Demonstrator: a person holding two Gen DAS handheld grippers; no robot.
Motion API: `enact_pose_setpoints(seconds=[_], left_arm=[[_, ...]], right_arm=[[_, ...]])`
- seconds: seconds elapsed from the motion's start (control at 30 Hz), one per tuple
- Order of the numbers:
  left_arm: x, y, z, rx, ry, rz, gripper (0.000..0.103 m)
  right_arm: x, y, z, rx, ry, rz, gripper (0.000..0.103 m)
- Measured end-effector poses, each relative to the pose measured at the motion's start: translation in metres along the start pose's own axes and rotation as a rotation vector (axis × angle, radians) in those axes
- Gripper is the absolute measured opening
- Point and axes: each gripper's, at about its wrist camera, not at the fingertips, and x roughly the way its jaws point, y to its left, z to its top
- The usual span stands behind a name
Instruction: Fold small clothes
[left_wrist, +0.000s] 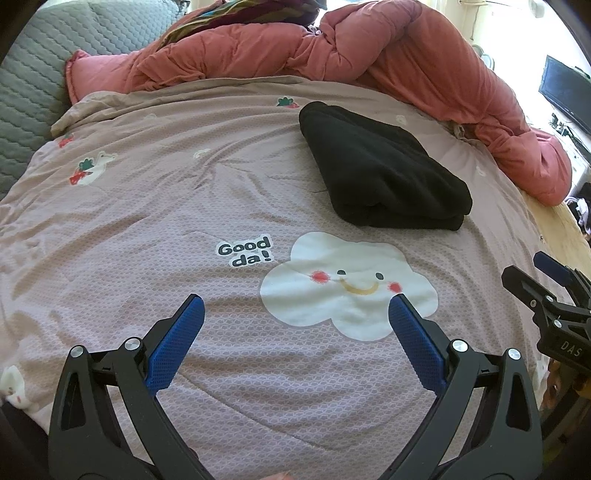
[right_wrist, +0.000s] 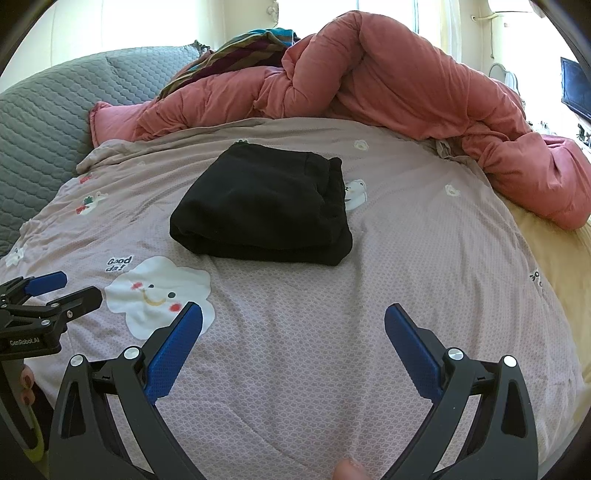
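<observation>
A black garment (left_wrist: 380, 170) lies folded into a thick rectangle on the pink bedspread (left_wrist: 184, 192), beyond the white cloud print. In the right wrist view the black garment (right_wrist: 262, 206) sits ahead and left of centre. My left gripper (left_wrist: 295, 310) is open and empty, held over the bedspread in front of the cloud. My right gripper (right_wrist: 293, 321) is open and empty, short of the garment. The right gripper also shows at the right edge of the left wrist view (left_wrist: 546, 280), and the left gripper at the left edge of the right wrist view (right_wrist: 55, 288).
A bunched coral duvet (right_wrist: 406, 88) lies along the back and right of the bed. A grey quilted headboard (right_wrist: 48, 122) is at the left. Striped fabric (right_wrist: 243, 44) lies behind the duvet. A dark screen (left_wrist: 565, 92) stands at far right. The yellow mattress edge (right_wrist: 561, 266) shows right.
</observation>
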Motion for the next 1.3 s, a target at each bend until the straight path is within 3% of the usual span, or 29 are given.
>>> enact_pose_setpoints(seconds=[1.3], left_arm=[[0.001, 0.0017, -0.0009, -0.001, 0.007, 0.009, 0.093]], right_arm=[[0.0005, 0.0015, 0.0037, -0.001, 0.009, -0.005, 0.098]])
